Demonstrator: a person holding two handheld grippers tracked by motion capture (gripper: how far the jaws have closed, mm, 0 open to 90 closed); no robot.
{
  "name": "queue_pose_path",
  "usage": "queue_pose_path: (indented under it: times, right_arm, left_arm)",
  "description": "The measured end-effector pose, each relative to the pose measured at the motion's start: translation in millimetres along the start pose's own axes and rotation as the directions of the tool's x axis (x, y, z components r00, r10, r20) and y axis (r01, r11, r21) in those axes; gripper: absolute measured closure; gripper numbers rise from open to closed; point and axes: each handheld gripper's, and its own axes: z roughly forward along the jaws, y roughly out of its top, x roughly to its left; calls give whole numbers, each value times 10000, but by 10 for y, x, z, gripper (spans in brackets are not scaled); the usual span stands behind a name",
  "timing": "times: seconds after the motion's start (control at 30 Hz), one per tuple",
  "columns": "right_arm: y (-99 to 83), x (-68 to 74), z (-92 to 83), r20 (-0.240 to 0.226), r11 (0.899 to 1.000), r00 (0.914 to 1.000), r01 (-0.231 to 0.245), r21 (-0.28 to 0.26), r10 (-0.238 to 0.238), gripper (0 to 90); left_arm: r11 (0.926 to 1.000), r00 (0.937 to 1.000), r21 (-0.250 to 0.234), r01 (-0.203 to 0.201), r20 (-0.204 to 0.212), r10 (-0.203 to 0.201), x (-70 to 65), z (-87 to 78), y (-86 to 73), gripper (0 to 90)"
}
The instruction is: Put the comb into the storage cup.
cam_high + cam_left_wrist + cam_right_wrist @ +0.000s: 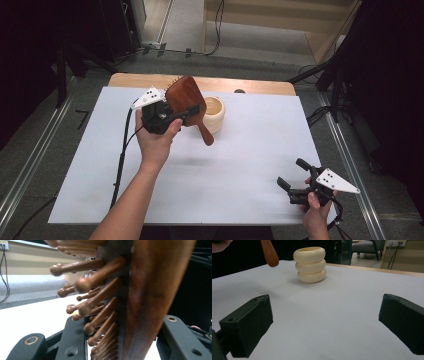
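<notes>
1. Holding brush (186,102) aloft: left gripper (167,116) is clamped on its head, bristles (100,302) against one jaw, handle hanging just beside the holder (214,114).
2. Right gripper (295,180) rests near the table (250,150) edge, jaws wide apart, holding nothing.
3. Judged: pickup done; placing the brush in the holder remains.

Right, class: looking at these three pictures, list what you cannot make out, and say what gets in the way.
- Brush bristles: high view, face away.
- Brush handle: left gripper view, cut off by the frame; its tip shows in the right gripper view.
- Holder inside: high view, partly hidden by the brush; right gripper view, side-on.
</notes>
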Motion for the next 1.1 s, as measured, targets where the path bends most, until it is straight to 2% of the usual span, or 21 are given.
queue_pose_path:
  times: [0.73,1.1]
  right_arm:
    - [-13,-3,18,-79,10000,10000,18,21,-18,0]
    - [-17,-6,25,-122,10000,9999,2,26,-1,0]
  left_arm:
    - [9998,10000,-190,-56,-52,55,65,86,174,586]
    - [9994,9998,-284,178,-18,-179,173,140,216,586]
